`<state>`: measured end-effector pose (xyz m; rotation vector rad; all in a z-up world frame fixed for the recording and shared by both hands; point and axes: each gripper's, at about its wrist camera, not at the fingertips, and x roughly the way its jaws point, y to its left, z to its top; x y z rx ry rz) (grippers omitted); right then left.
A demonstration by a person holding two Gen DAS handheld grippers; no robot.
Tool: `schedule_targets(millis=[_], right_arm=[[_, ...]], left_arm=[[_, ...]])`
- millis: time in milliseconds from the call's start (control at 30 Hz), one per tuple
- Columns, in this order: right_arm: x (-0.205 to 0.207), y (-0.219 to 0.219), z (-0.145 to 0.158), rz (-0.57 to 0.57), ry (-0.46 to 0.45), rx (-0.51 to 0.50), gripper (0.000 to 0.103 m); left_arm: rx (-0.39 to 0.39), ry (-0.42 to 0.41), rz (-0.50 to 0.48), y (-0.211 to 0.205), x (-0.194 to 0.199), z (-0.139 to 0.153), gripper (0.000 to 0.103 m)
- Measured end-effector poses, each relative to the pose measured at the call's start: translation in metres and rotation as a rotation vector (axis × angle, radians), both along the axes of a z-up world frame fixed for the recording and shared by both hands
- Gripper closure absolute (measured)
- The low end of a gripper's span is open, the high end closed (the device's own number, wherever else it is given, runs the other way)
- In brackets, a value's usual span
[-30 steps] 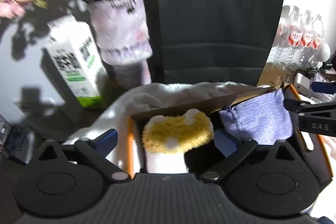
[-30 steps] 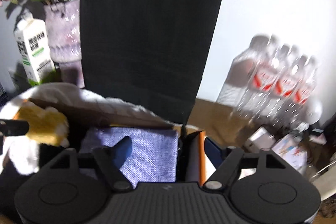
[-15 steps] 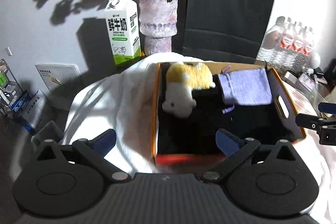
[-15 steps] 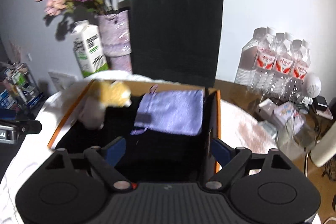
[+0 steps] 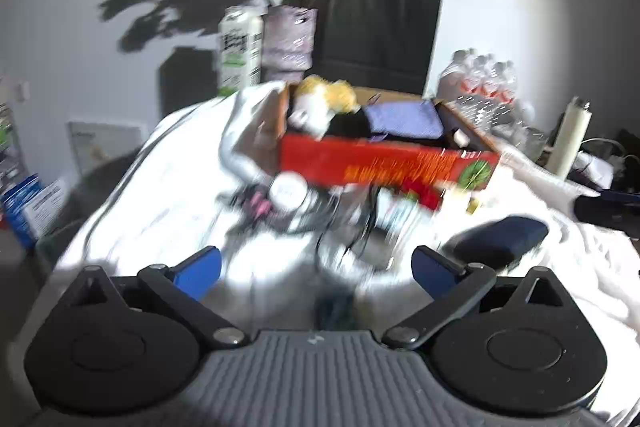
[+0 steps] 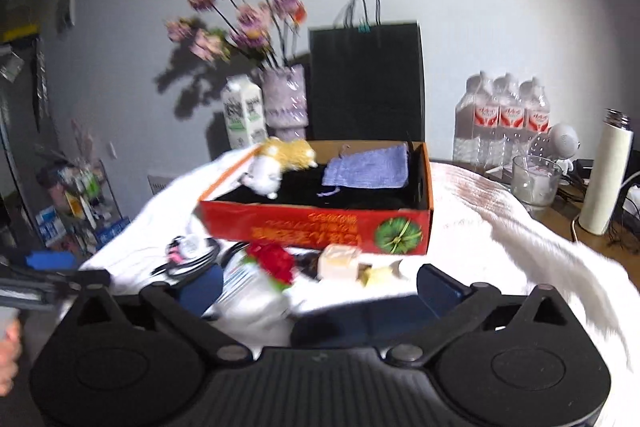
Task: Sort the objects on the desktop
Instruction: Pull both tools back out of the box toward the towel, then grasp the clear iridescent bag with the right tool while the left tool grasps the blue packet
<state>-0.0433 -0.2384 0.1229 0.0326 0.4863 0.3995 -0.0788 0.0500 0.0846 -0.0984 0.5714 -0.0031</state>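
I have two things in the red box (image 6: 316, 223) so far: the plush toy (image 6: 280, 163) at its far left and the purple pouch (image 6: 366, 169) lying flat beside it on the dark lining. The rest is unsorted on the white cloth (image 6: 500, 227) in front of the box: a round white case (image 5: 287, 190) with tangled cables (image 6: 188, 257), a red flower (image 6: 274, 261), a small beige box (image 6: 340, 261) and a dark blue case (image 5: 500, 241) off to the right (the left view is blurred, so I can't name the smaller bits). My left gripper (image 5: 316, 269) hangs over that clutter with its jaws spread and nothing between them; my right gripper (image 6: 318, 291) is likewise spread wide and empty, low over the near items. I judge the sorting under halfway, with a fresh pick due next.
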Motion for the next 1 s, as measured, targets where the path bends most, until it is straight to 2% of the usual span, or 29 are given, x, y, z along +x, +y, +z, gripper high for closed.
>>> schedule_targets(millis=[133,200,267,333,433,533,667,767,900,1000], right_arm=[[-0.044,-0.003,-0.023,-0.014,-0.072,0.043,0.0],[-0.066,-0.002,-0.033,-0.037,-0.132,0.043,0.0],[-0.084,-0.003,-0.043,-0.048,-0.196,0.058,0.0],[-0.094,-0.004,-0.053,-0.039,-0.222,0.077,0.0],[-0.104,-0.006,-0.076,0.008,-0.24,0.157,0.0],[-0.1,0.002,-0.085,0.023,-0.19,0.123,0.0],[-0.09,0.009,-0.093,-0.056,-0.156,0.033,0.0],[-0.083,0.004,-0.096,-0.077,-0.112,0.049,0.0],[-0.073,-0.002,-0.097,-0.102,-0.097,0.032,0.0],[-0.061,-0.001,-0.099,-0.096,-0.064,0.022,0.0]], left_arm=[[0.046,-0.083,0.062,-0.008,-0.034,-0.024,0.0],[0.098,-0.126,0.015,-0.016,-0.042,-0.03,0.0],[0.111,-0.131,-0.046,-0.023,-0.045,-0.034,0.0],[0.102,-0.177,-0.098,-0.03,-0.052,-0.037,0.0],[0.108,-0.227,-0.133,-0.041,-0.059,-0.044,0.0],[0.141,-0.204,-0.163,-0.05,-0.056,-0.051,0.0],[0.143,-0.225,-0.159,-0.053,-0.051,-0.059,0.0],[0.159,-0.216,-0.138,-0.054,-0.045,-0.063,0.0],[0.105,-0.073,-0.103,-0.048,-0.019,-0.067,0.0],[0.069,-0.013,-0.04,-0.042,0.001,-0.07,0.0]])
